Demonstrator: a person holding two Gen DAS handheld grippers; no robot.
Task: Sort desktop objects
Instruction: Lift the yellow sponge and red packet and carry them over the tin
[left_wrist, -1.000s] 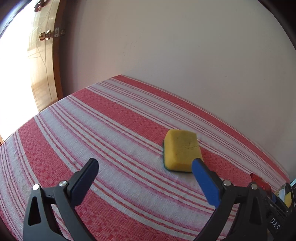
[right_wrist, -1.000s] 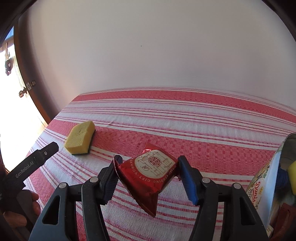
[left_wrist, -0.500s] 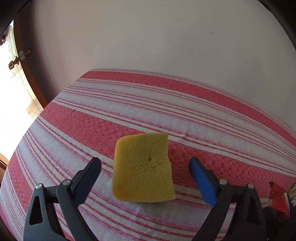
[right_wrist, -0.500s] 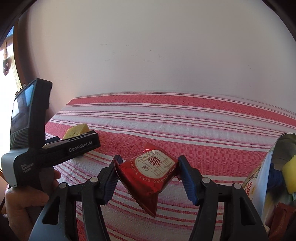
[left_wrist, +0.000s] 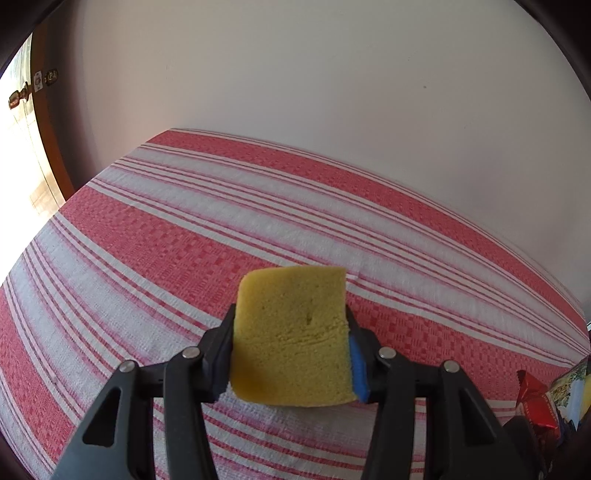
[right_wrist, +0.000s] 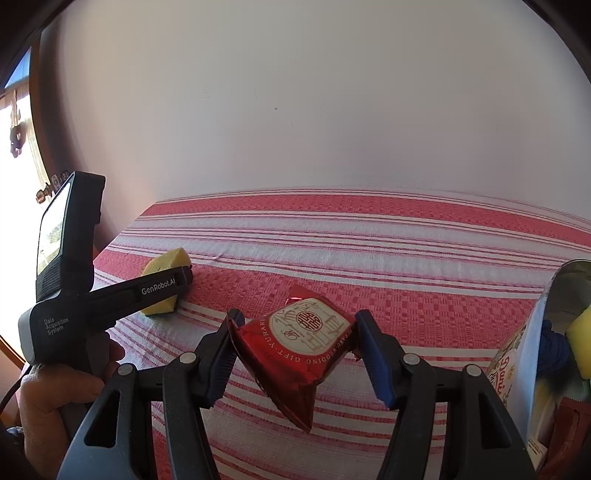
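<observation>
We pinch the yellow foam sponge (left_wrist: 295, 338) in our left gripper (left_wrist: 291, 354); right gripper (right_wrist: 295, 347) clamps the red foil packet (right_wrist: 304, 341). Printed round tin (right_wrist: 517, 354), right, already holds items; both remain undeposited.

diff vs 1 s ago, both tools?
The left tool swung in over the yellow sponge and shut on it; its jaws were open and short of the sponge a second ago. The right tool has kept the red snack packet clamped and has not shifted. The tin stays put.
</observation>
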